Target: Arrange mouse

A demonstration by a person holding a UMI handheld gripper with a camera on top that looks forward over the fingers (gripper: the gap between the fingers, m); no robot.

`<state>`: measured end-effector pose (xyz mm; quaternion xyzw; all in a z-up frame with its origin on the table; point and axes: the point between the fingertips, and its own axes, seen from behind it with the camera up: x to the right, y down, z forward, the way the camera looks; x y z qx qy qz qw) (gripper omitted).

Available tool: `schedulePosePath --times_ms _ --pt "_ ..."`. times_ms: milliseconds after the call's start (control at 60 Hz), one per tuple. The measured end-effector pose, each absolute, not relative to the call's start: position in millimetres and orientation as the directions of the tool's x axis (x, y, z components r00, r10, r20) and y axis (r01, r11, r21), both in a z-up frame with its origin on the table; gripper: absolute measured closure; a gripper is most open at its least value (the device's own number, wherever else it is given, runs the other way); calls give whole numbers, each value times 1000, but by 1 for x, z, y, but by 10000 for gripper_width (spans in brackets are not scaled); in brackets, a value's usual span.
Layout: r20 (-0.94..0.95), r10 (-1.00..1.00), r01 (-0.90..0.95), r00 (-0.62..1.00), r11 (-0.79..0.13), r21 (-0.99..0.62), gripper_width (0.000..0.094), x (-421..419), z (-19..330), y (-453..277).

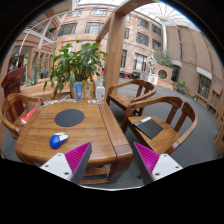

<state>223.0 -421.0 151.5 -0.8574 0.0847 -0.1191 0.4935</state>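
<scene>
A wooden table (pixel 95 130) stands ahead and left of my fingers. On it lies a dark oval mouse pad (pixel 69 117). A small white object (pixel 57 141), which looks like the mouse, sits near the table's front edge, just beyond my left finger. My gripper (pixel 112 165) is open and empty, held above the floor in front of the table's near right corner. Nothing stands between the pink pads (pixel 78 158).
A potted plant (pixel 76 65) and small bottles stand at the table's far side. A red item (pixel 28 114) lies at its left. Wooden chairs (pixel 165 125) stand to the right; the nearest one holds a dark flat object (pixel 150 127). Another chair (pixel 12 105) is on the left.
</scene>
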Motion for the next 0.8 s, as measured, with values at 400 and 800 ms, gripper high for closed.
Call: schedulePosePath --times_ms 400,800 --pt "36 -66 -10 997 -589 -808 81 92 38 -432" --pt "-30 67 14 997 -573 -819 84 -7 0 -318"
